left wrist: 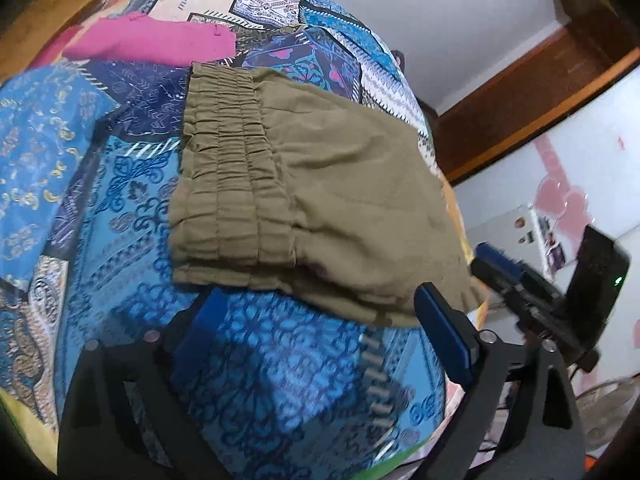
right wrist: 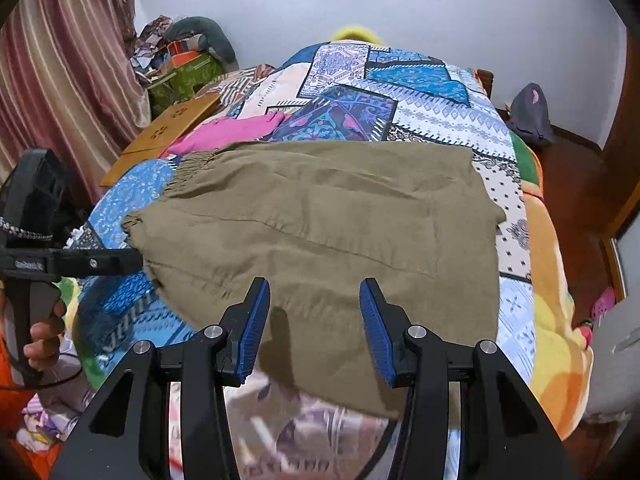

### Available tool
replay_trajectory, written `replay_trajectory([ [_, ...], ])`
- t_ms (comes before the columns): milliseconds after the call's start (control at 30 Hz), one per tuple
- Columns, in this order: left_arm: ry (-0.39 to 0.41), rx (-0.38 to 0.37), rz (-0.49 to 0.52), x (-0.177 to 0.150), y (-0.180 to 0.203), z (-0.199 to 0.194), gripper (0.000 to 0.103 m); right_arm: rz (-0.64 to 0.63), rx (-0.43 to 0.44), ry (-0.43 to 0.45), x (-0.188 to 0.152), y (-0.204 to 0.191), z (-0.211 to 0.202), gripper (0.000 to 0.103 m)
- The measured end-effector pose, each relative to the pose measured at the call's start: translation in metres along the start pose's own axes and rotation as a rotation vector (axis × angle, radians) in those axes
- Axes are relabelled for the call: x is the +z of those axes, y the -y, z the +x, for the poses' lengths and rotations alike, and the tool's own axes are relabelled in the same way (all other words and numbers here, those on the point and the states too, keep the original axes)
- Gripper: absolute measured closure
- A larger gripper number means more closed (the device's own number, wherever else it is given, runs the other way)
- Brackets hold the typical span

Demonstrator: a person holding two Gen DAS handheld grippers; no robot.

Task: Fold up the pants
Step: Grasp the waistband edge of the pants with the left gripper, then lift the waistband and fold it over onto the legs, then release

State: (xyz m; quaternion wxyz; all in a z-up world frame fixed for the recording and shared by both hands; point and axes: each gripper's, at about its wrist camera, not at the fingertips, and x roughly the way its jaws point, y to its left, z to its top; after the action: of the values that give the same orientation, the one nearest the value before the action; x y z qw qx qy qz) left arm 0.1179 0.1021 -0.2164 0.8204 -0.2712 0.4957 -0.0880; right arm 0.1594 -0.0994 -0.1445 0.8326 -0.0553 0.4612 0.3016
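A pair of olive-khaki cotton pants (right wrist: 320, 232) with a gathered elastic waistband (left wrist: 228, 176) lies folded into a compact rectangle on the blue patchwork-print bedspread (right wrist: 400, 92). The right gripper (right wrist: 314, 328), black with blue ribbed pads, stands with its jaws spread wide over the near edge of the pants, gripping nothing; whether the pads brush the cloth is hard to judge from this angle. The left gripper (left wrist: 312, 320) is also parted wide, holding nothing, its fingertips at the lower border of the pants beside the waistband. A magenta cloth garment (left wrist: 148, 42) lies beyond the pants, apart from them.
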Motion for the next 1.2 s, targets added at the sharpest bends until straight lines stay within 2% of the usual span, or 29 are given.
replay_trajectory([
  [200,0.013,-0.017,-0.047,0.015,-0.004,0.005,0.006,-0.004,0.013,-0.061,-0.003,0.002,0.03,0.06],
  [400,0.026,0.015,-0.105,0.031,-0.009,0.014,0.007,0.001,0.048,-0.076,-0.006,0.003,0.029,0.06],
  [433,0.027,0.034,-0.11,0.034,-0.009,0.016,0.008,0.0,0.048,-0.074,-0.007,0.002,0.029,0.06],
  [533,0.042,0.104,-0.102,0.044,-0.005,0.022,0.021,0.009,0.054,-0.07,-0.01,0.002,0.027,0.06],
  [600,0.052,0.153,-0.075,0.048,-0.001,0.026,0.041,0.016,0.055,-0.07,-0.008,0.002,0.028,0.06],
  [667,0.066,0.189,-0.029,0.048,0.006,0.025,0.051,0.016,0.05,-0.073,-0.007,0.002,0.027,0.06],
  [800,0.156,0.29,0.126,0.045,0.031,0.009,0.07,0.025,0.06,-0.076,0.001,0.001,0.023,0.06],
  [1000,0.273,0.395,0.266,0.044,0.054,-0.022,0.074,0.043,0.081,0.011,0.022,-0.008,0.017,0.06],
  [1133,0.359,0.463,0.352,0.038,0.069,-0.049,0.074,-0.002,0.103,-0.02,0.032,-0.03,0.037,0.06],
  [1200,0.381,0.469,0.378,0.037,0.073,-0.058,0.074,-0.04,0.126,-0.056,0.032,-0.046,0.052,0.06],
])
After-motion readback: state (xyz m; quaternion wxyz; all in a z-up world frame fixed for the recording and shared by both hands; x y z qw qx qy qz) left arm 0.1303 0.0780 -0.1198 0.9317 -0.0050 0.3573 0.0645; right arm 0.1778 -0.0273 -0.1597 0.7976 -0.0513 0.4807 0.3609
